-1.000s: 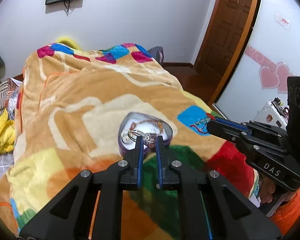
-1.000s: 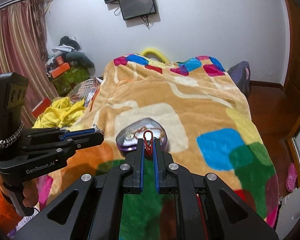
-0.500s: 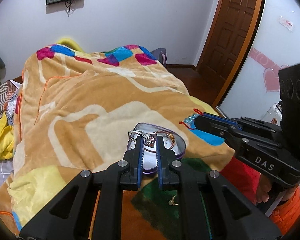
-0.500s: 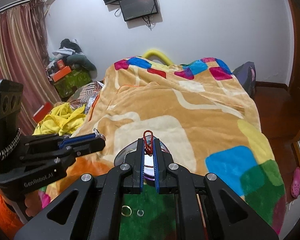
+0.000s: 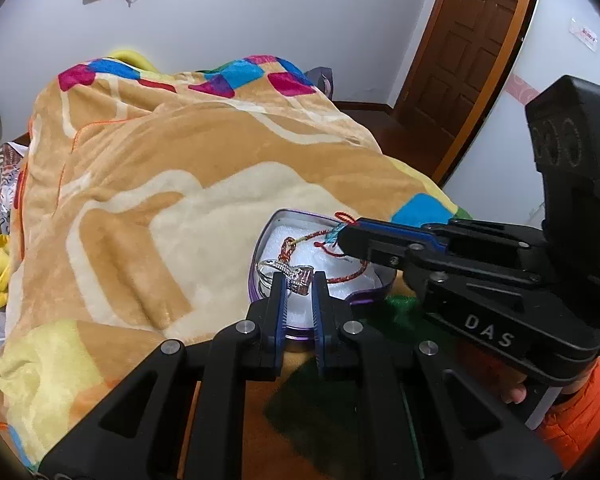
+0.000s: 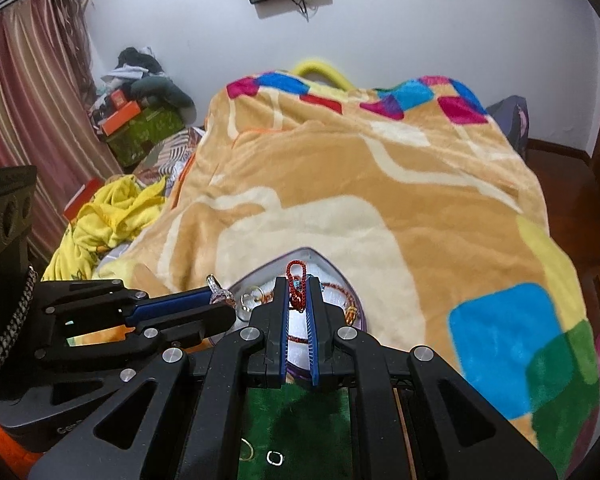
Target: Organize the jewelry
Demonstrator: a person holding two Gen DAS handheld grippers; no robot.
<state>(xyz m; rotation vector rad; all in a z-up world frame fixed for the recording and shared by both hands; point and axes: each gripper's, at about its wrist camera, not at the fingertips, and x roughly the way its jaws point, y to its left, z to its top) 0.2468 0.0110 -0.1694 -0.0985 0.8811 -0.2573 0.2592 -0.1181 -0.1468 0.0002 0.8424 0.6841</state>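
Note:
A purple heart-shaped tin with white padding lies on the bed blanket, also in the right wrist view. My left gripper is shut on a silver bracelet over the tin's near rim. My right gripper is shut on a red braided cord bracelet, which trails into the tin. The right gripper's tip reaches over the tin from the right. A gold ring lies in the tin.
A patterned orange plush blanket covers the bed. Two small rings lie on its green patch below my right gripper. Yellow clothes and boxes sit left of the bed. A wooden door stands at right.
Both grippers have moved forward and down over the tin with their bracelets. The red cord now hangs into the tin. The two grippers are closer together.

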